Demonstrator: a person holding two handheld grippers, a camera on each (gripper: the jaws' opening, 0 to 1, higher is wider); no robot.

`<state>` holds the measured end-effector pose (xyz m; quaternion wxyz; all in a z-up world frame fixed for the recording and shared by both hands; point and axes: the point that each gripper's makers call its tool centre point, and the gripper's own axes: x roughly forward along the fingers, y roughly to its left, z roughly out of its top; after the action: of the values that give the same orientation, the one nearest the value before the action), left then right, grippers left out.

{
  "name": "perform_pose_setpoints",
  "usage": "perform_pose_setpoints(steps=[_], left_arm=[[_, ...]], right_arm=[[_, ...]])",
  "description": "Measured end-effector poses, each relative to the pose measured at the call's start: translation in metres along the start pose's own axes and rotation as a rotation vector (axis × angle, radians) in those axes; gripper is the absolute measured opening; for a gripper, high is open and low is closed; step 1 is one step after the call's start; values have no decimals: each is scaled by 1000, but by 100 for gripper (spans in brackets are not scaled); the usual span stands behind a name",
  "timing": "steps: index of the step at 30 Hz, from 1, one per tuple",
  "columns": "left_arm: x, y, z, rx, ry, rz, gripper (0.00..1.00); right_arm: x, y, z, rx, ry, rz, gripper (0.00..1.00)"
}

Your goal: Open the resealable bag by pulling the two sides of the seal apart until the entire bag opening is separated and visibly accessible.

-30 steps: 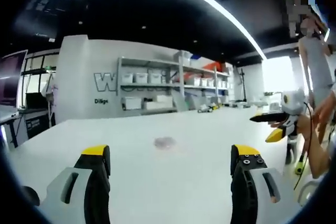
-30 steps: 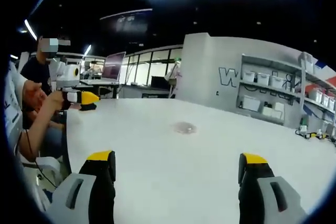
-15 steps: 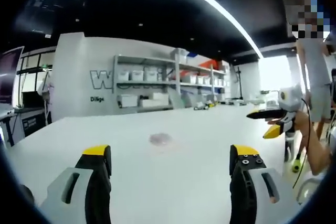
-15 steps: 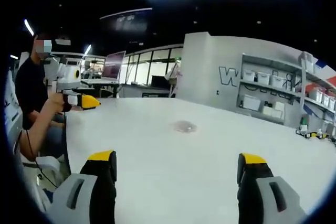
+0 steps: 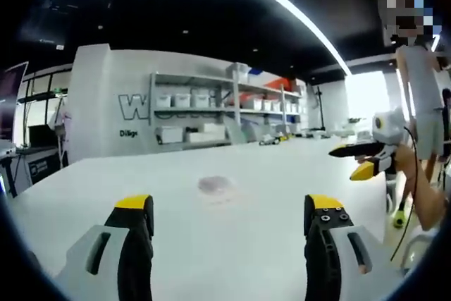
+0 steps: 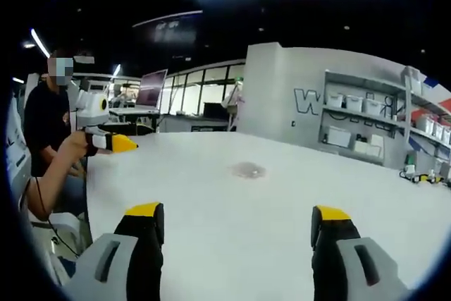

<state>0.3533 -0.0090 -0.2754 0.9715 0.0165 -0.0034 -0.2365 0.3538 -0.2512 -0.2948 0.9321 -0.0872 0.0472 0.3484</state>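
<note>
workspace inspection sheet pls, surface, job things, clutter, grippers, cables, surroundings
surface: white table, wide and bare near the grippers
job's things: small clear bag lying flat mid-table, untouched; seal state too small to tell
clutter: nothing seen on the table beside the bag
grippers: left gripper open, short of the bag; right gripper open, also short of it
cables: thin black cable hanging by the person's arm
surroundings: shelves with white bins, laptop on a far desk

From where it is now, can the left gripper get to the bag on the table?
Probably yes. The left gripper is open and faces the small clear bag, which lies flat on the white table. Only bare tabletop lies between them.
</note>
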Motion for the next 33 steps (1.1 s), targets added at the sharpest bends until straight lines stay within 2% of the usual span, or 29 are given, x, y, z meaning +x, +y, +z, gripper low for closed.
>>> perform_pose_setpoints(steps=[8, 14, 19, 22, 33], left_arm=[[17, 4, -4, -4, -1, -12, 85], [28, 7, -13, -2, 19, -4, 84], [32, 8, -18, 1, 36, -9, 84], [33, 13, -17, 5, 27, 1, 84], [43, 19, -20, 3, 44, 10, 82]], right_arm=[[14, -5, -7, 13, 9, 7, 84], [27, -6, -10, 10, 6, 17, 83], [35, -4, -12, 9, 13, 32, 82], [38, -3, -11, 7, 10, 36, 82], [48, -12, -6, -21, 13, 36, 81]])
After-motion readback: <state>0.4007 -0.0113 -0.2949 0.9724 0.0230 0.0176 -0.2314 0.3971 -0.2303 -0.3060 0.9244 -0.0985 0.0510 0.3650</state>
